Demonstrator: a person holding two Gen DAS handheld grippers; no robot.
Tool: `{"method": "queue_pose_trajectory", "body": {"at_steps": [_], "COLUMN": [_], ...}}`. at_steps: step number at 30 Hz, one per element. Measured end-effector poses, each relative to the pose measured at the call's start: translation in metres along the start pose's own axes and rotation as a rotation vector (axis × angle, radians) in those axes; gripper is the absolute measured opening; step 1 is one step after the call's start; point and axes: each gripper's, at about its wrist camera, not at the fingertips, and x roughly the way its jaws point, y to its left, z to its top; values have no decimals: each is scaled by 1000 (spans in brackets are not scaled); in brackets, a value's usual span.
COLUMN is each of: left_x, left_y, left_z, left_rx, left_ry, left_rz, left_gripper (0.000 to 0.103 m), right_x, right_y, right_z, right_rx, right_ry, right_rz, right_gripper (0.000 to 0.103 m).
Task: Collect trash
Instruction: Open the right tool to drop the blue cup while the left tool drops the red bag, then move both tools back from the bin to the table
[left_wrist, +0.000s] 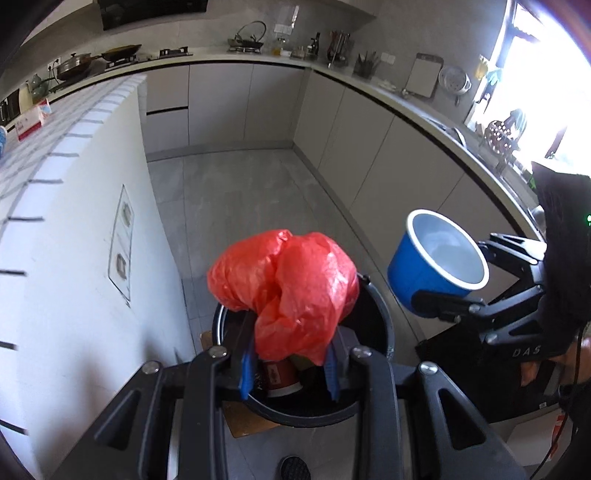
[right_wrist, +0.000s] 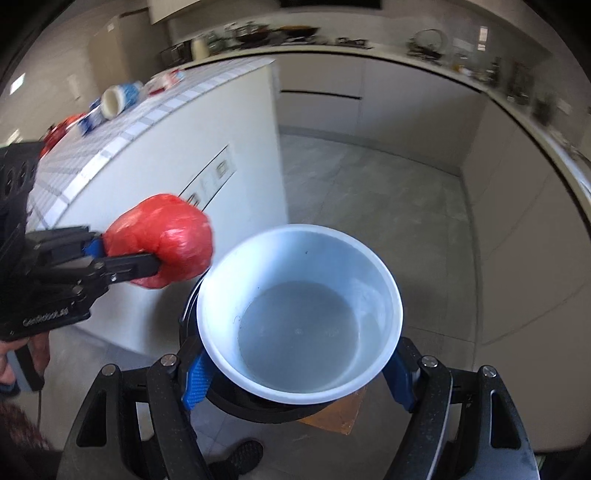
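Observation:
My left gripper (left_wrist: 291, 354) is shut on a crumpled red plastic bag (left_wrist: 288, 291) and holds it over the open black trash bin (left_wrist: 373, 406) on the floor. A red paper cup (left_wrist: 280, 376) lies inside the bin. My right gripper (right_wrist: 295, 373) is shut on a blue bowl with a white inside (right_wrist: 299, 317), held above the same bin (right_wrist: 251, 406). The bowl (left_wrist: 439, 262) shows to the right of the bag in the left wrist view. The bag (right_wrist: 166, 243) and left gripper (right_wrist: 147, 258) show at the left in the right wrist view.
A white tiled island (left_wrist: 74, 206) stands close to the left of the bin, with cups and packets (right_wrist: 118, 98) on top. Grey cabinets and a counter (left_wrist: 369, 122) curve around the back and right. A brown cardboard piece (right_wrist: 340, 417) lies under the bin.

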Motion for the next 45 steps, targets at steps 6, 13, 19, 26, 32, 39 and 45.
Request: {"method": "queue_pose_trajectory", "body": {"at_steps": [6, 13, 19, 26, 32, 39, 45], "left_x": [40, 45, 34, 15, 0, -36, -71], "left_y": [6, 19, 17, 11, 5, -1, 11], "left_z": [-14, -33, -27, -9, -3, 5, 8], "left_rx": [11, -81, -103, -110, -112, -100, -161], "left_ry": [39, 57, 36, -29, -55, -117, -161], "left_rz": [116, 197, 248, 272, 268, 260, 279], "left_gripper": [102, 102, 102, 102, 102, 102, 102], "right_x": [60, 92, 79, 51, 33, -2, -26], "right_y": [11, -9, -22, -18, -12, 1, 8], "right_z": [-15, -31, -14, -3, 6, 15, 29], "right_rx": [-268, -253, -121, -74, -38, -6, 49], "right_ry": [45, 99, 59, -3, -39, -102, -136], "right_rz": [-41, -116, -121, -141, -142, -142, -158], "right_gripper": [103, 103, 103, 103, 103, 103, 103]}}
